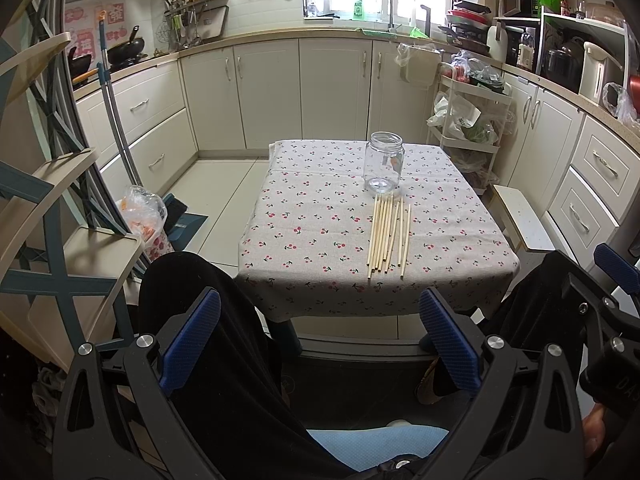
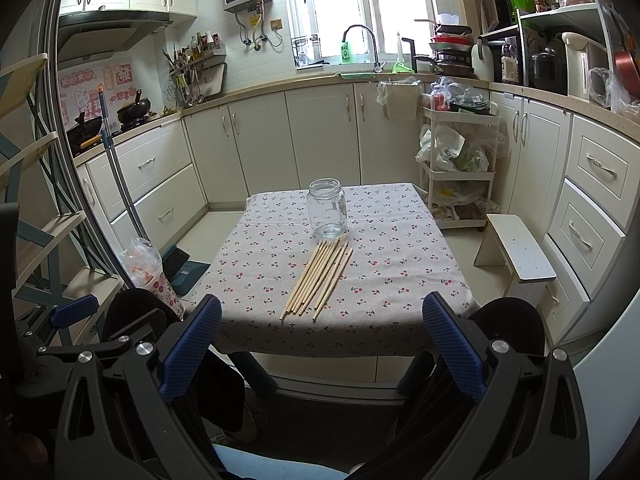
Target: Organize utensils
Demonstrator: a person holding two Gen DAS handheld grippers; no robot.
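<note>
Several wooden chopsticks [image 1: 389,237] lie side by side on a small table with a cherry-print cloth [image 1: 312,216]. A clear empty glass jar [image 1: 383,162] stands upright just behind them. In the right wrist view the chopsticks [image 2: 320,278] and the jar [image 2: 327,208] show on the same cloth [image 2: 384,264]. My left gripper [image 1: 320,320] is open and empty, held back from the table's near edge, above my lap. My right gripper [image 2: 322,326] is open and empty too, also short of the near edge. The right gripper's blue finger [image 1: 616,268] shows at the right of the left wrist view.
A white step stool [image 2: 516,254] stands right of the table. A white trolley with bags [image 2: 456,168] stands behind it. A broom and dustpan [image 2: 180,264] and a bagged bin [image 2: 150,272] stand left. A folding rack [image 1: 48,216] is at far left. Cabinets ring the room.
</note>
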